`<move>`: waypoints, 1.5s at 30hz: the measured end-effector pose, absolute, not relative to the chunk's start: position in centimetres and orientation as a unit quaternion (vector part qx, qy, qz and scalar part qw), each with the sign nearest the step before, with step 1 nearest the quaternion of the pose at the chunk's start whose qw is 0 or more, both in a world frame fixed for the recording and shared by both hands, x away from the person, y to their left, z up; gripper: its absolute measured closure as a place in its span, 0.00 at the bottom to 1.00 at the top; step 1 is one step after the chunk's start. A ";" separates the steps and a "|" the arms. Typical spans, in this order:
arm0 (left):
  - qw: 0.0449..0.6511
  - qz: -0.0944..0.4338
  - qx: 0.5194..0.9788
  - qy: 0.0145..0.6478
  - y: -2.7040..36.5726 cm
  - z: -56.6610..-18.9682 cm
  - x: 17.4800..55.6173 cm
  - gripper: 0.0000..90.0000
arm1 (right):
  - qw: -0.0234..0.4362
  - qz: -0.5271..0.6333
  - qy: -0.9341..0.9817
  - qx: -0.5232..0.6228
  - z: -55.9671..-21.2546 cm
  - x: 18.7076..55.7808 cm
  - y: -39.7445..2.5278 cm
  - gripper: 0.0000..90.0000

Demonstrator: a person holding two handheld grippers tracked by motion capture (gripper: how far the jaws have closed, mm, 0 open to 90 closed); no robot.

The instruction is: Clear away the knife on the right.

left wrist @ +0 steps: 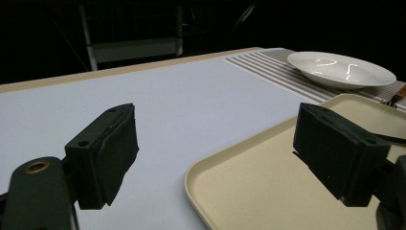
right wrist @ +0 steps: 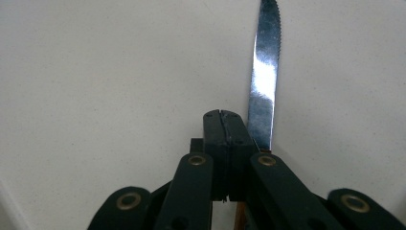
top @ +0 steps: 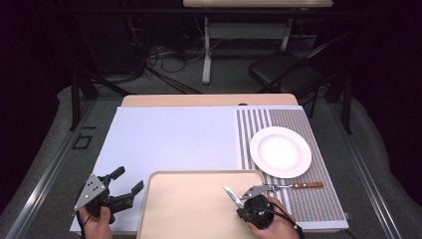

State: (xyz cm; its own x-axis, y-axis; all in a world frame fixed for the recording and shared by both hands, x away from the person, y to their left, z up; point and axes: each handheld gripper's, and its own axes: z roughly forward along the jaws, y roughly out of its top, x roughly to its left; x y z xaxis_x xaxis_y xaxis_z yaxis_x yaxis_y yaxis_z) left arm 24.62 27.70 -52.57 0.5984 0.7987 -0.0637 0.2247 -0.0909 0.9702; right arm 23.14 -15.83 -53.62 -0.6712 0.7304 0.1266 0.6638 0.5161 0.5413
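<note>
A steak knife [top: 231,195] with a serrated blade hangs just above the beige tray [top: 199,173], my right gripper [top: 241,202] shut on its handle end. In the right gripper view the blade [right wrist: 263,76] runs up past the closed jaws of that gripper [right wrist: 224,120], over the tray's pale floor [right wrist: 95,72]. My left gripper [top: 128,180] is open and empty at the tray's left edge, low over the table. In the left gripper view its wide-apart jaws [left wrist: 215,148] frame the tray's corner [left wrist: 239,191].
A white plate [top: 280,152] [left wrist: 340,69] rests on a striped placemat [top: 318,199] at the right. A wooden-handled fork [top: 296,186] lies on the mat below the plate. A pale sheet [top: 169,139] covers the table's left part. A black chair [top: 283,72] stands beyond the table.
</note>
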 end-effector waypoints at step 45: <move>0.565 0.255 0.692 0.368 27.8 -52.6 24.6 0.17 | 0.078 0.263 0.842 0.466 -53.7 23.8 -19.6 1.00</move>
